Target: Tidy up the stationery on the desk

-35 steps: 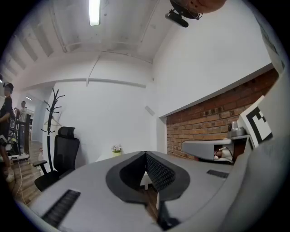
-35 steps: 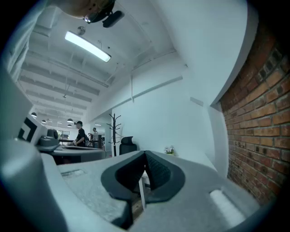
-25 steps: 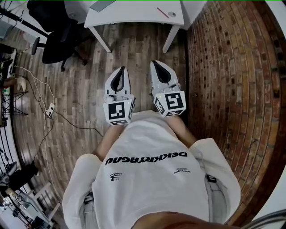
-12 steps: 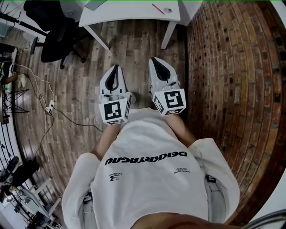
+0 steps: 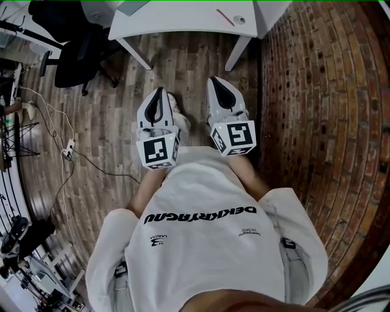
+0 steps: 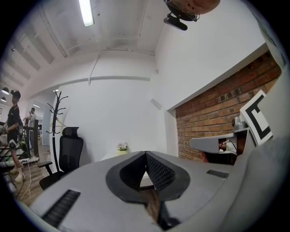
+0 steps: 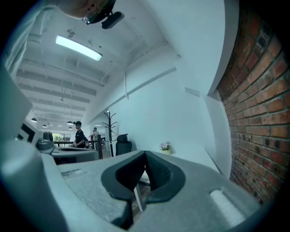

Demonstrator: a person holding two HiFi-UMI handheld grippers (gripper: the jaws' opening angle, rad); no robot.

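Observation:
A white desk [image 5: 183, 18] stands ahead at the top of the head view. On it lie a red pen [image 5: 225, 17], a small round object [image 5: 239, 19] and a grey flat item [image 5: 137, 6]. My left gripper [image 5: 158, 91] and right gripper [image 5: 214, 80] are held side by side in front of my body, over the wooden floor and well short of the desk. Both are shut with nothing between the jaws. The left gripper view shows its jaws [image 6: 146, 154] closed at the tips, and the right gripper view shows the same [image 7: 145, 153].
A black office chair [image 5: 73, 42] stands left of the desk. A brick wall [image 5: 323, 122] runs along the right. Cables [image 5: 61, 146] trail over the floor at left. A small flower pot [image 6: 121, 147] sits on the desk. A person [image 7: 79, 133] stands far off.
The view has shifted a little, and a shoe now shows beside the left gripper. Both grippers stay shut and side by side.

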